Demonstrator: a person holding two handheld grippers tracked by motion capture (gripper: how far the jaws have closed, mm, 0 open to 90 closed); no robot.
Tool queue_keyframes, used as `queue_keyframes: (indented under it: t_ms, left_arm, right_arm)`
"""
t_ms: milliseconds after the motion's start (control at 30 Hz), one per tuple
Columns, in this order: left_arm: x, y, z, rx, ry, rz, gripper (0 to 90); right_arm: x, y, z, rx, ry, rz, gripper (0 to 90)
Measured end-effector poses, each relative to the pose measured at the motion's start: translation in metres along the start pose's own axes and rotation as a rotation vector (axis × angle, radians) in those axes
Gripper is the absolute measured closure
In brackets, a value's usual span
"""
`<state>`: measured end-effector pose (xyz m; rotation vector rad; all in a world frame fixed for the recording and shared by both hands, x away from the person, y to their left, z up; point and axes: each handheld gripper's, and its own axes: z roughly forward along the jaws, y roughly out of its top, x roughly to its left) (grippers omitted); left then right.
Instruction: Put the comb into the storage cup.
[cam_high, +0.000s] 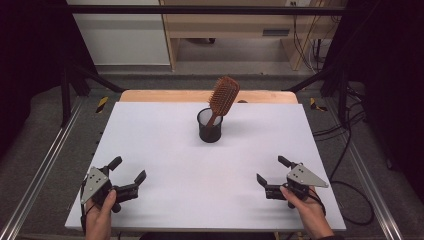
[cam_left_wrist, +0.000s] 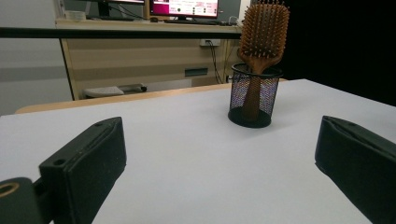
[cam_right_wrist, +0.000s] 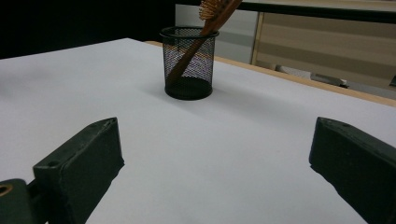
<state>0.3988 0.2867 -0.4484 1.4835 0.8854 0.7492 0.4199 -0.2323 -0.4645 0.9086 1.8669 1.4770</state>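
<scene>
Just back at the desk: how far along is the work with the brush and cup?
Done: the brush stands handle-down in the mesh cup, leaning on its rim. In hand: nothing; the left gripper and right gripper both rest open near the table's near edge, well short of the cup. Left: whether that's a finish or a start, I can't tell.

Brown hairbrush (cam_high: 223, 96) in a black mesh cup (cam_high: 209, 128), white table (cam_high: 165, 150) under the cup, black grippers
</scene>
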Motion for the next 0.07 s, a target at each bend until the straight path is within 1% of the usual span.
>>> queue_keyframes:
  t_ms: [67]
  left_arm:
    - [0.0004,0.0000,0.0000,0.003,0.000,0.002,2.2]
  right_arm:
    - [0.0007,0.0002,0.0023,0.003,-0.004,0.002,2.9]
